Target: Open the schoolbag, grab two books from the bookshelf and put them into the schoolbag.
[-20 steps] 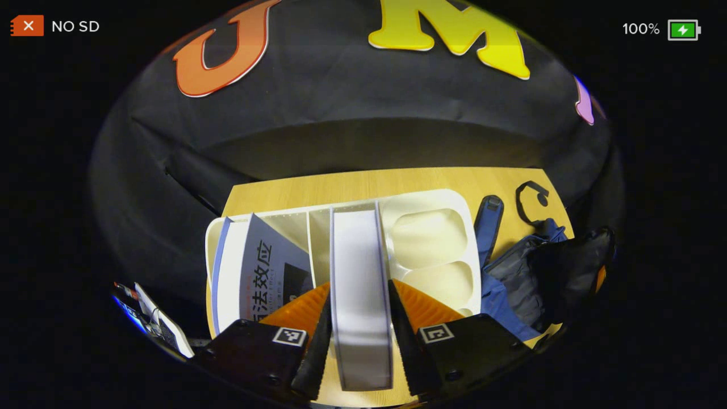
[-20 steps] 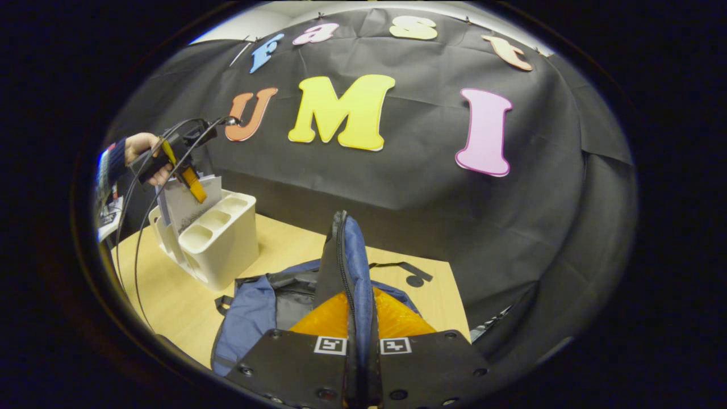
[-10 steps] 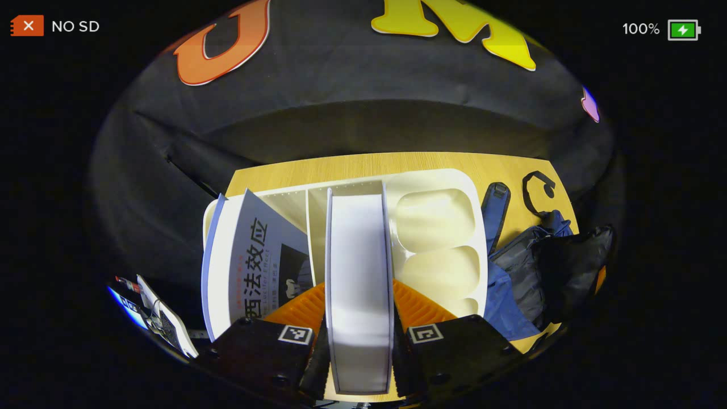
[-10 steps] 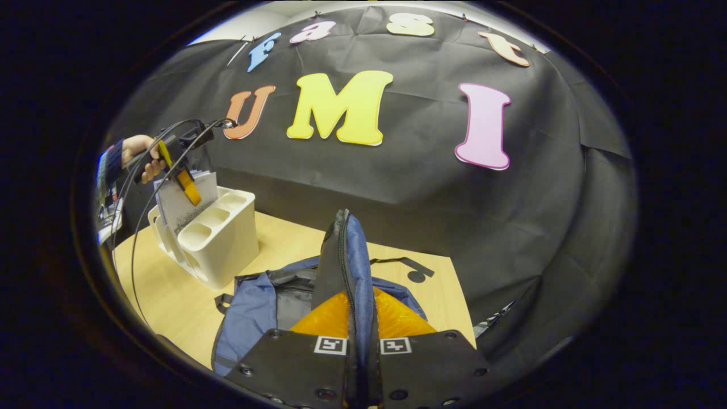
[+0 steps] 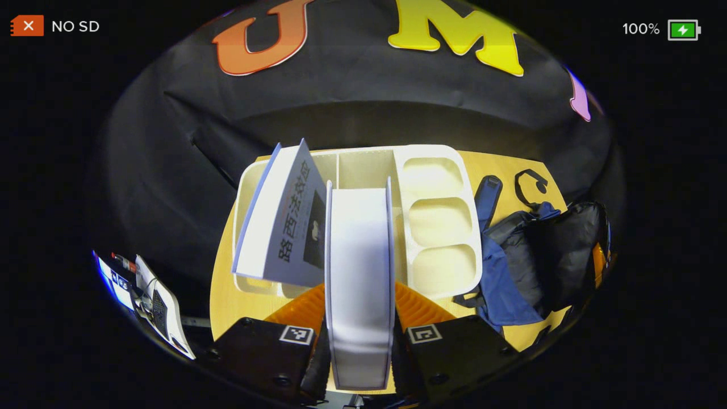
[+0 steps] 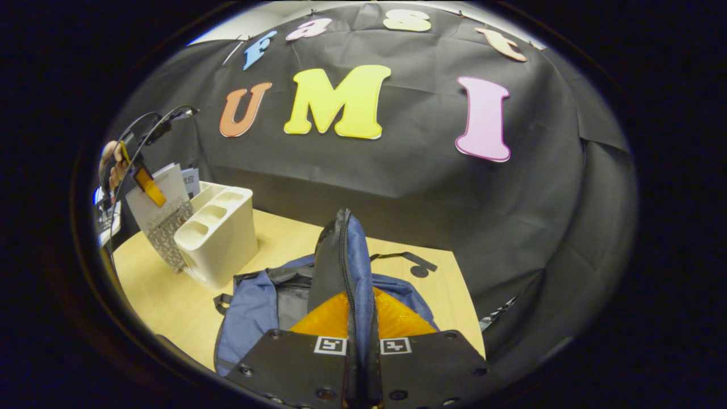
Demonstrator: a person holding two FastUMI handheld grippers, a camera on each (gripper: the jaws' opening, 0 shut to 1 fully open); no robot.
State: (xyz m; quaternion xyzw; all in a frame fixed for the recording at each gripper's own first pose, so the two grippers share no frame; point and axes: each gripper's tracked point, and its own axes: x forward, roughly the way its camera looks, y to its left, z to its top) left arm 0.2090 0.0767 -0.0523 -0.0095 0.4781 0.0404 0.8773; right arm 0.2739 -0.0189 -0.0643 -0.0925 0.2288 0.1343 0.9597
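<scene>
The left gripper [image 5: 359,318] is clamped on a thick white-edged book [image 5: 359,272], one finger pressed to each cover, with the page block running straight up the middle of the left gripper view. In the right gripper view that same gripper [image 6: 146,187] holds the book [image 6: 162,218] up beside the near end of the white plastic compartmented bookshelf [image 6: 218,238], its lower corner hanging above the table and apart from it. A second book with a grey-and-white cover and black lettering [image 5: 287,224] leans tilted in the bookshelf [image 5: 437,227], just left of the held book.

The right gripper [image 6: 359,341] is closed on an upright fold of the blue-and-grey fabric schoolbag [image 6: 346,267], both fingers pinching the zip edge so that it stands lifted (the rest of the bag slumps flat). The schoolbag [image 5: 522,255] lies to the right of the bookshelf, close beside it, its mouth dark and open.

Everything rests on a light wooden table [image 6: 164,301] backed by the booth's black cloth wall [image 6: 397,187]. A black strap [image 6: 406,258] trails from the bag toward the far edge. Bare tabletop lies between the bookshelf and the schoolbag and along the near edge
</scene>
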